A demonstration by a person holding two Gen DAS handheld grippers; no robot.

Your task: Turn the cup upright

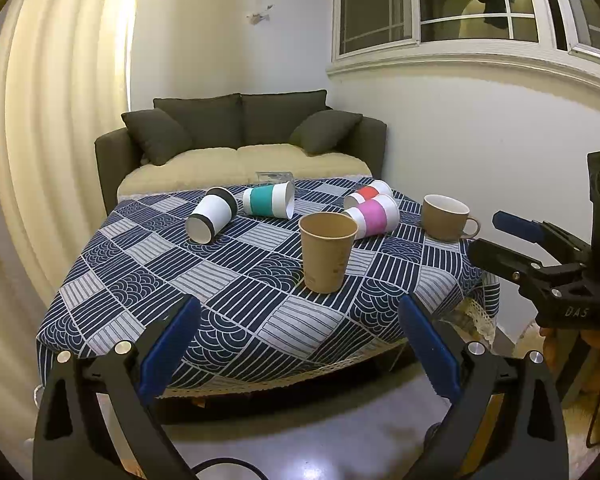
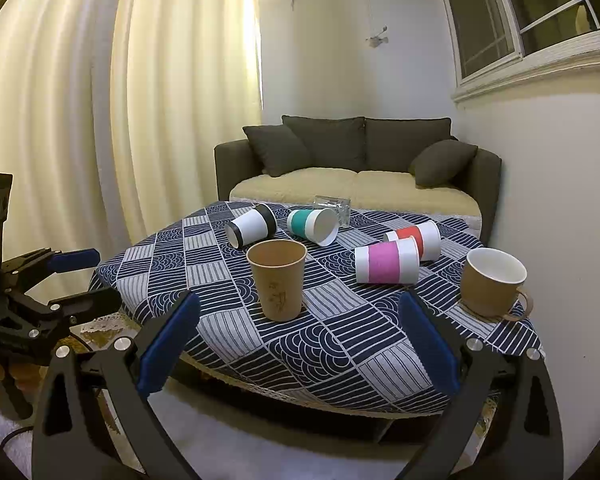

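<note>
Sofa-room bench (image 1: 236, 320) | pink-banded paper cup (image 2: 386, 266) lies sideways mid-cloth | light, crushable, likely slick; grip gently across its band | left gripper (image 1: 300, 344), right gripper (image 2: 300, 344): jaws apart, empty.

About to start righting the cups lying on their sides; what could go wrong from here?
The pink-banded cup lies touching the red-banded cup, so grasping one may roll the other. The upright brown paper cup stands in front and could be knocked over reaching past. The mug sits near the table edge.
</note>
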